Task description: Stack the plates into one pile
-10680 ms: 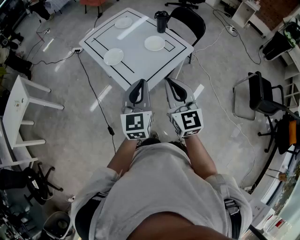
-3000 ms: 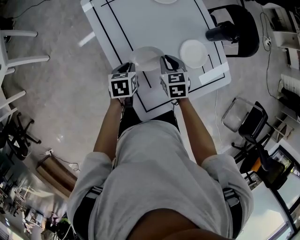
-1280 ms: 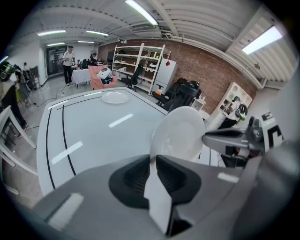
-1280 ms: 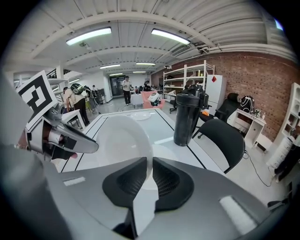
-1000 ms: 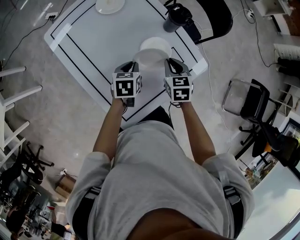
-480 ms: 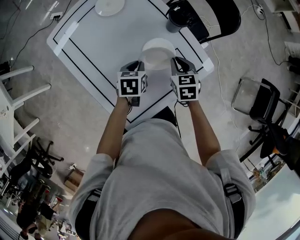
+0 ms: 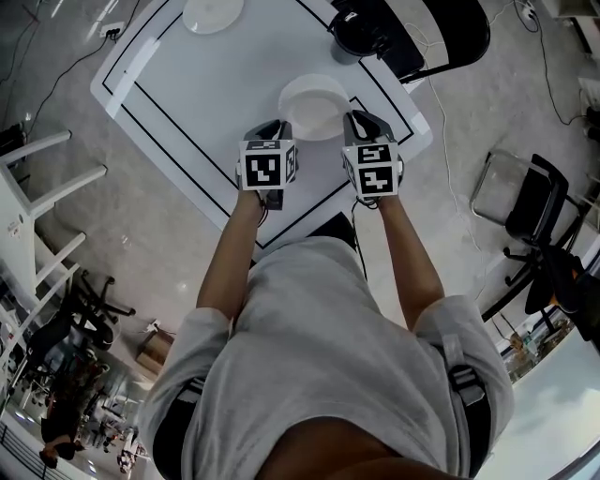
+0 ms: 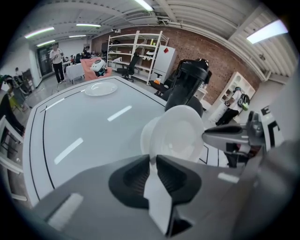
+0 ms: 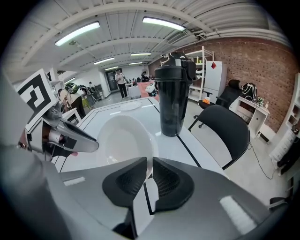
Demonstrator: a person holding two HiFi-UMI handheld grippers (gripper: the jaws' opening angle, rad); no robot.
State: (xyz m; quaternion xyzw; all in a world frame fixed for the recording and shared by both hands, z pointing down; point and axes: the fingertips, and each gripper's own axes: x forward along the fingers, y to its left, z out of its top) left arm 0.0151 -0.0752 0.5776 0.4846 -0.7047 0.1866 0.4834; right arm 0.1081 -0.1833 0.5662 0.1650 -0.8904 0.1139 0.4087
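Head view showed the left gripper (image 7: 278,129) and right gripper (image 7: 357,122), fingers pinched on opposite rims of one plate (image 7: 316,103), holding it just over a second plate (image 8: 146,137) near the bottle (image 7: 356,28). If one side let go first, the plate could tip and land off-centre, skidding across the counter (image 7: 206,84).

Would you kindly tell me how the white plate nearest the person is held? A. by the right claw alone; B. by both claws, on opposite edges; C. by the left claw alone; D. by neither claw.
B: the left claw and the right claw each pinch the rim of the white plate, on opposite sides.
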